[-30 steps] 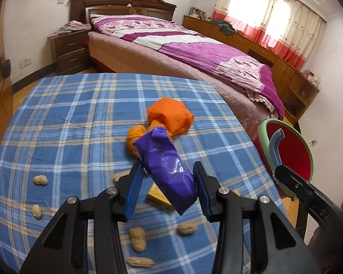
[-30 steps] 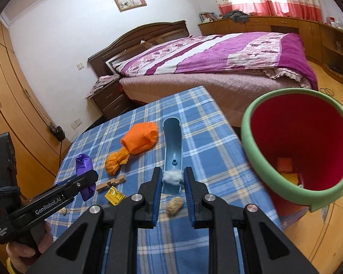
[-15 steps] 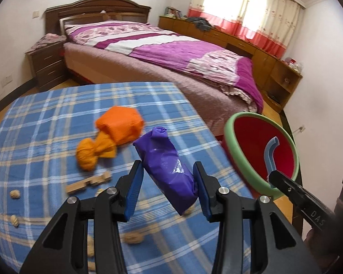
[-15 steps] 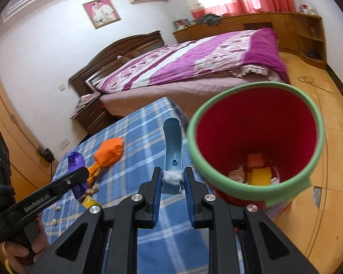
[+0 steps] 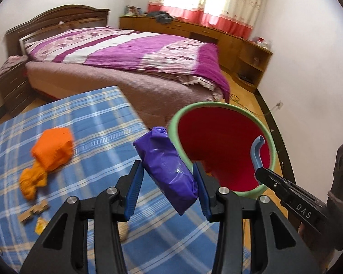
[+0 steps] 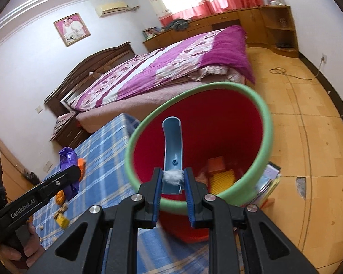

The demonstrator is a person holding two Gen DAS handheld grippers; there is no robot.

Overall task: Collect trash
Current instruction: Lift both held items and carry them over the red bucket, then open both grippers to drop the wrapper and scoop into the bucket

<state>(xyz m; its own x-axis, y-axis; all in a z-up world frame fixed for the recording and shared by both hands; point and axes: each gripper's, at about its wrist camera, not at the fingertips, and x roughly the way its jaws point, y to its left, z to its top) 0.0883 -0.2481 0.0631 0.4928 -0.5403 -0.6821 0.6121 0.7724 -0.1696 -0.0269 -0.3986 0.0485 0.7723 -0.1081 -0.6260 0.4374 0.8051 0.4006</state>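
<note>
Over the last second the left tool (image 5: 168, 188) has travelled right across the table (image 5: 98, 123), carrying the purple bag (image 5: 165, 171) from above the peanuts and wooden pieces to the table's right edge. The bag's tip now sits just beside the green rim of the red bin (image 5: 221, 155). The orange bag (image 5: 50, 153) has shifted from directly ahead to the far left of the left wrist view.

The right tool (image 6: 172, 188) has moved off the table with the blue curved piece (image 6: 172, 148) and white wad (image 6: 173, 178). The piece now projects over the bin (image 6: 265, 141) opening instead of over the plaid cloth.
</note>
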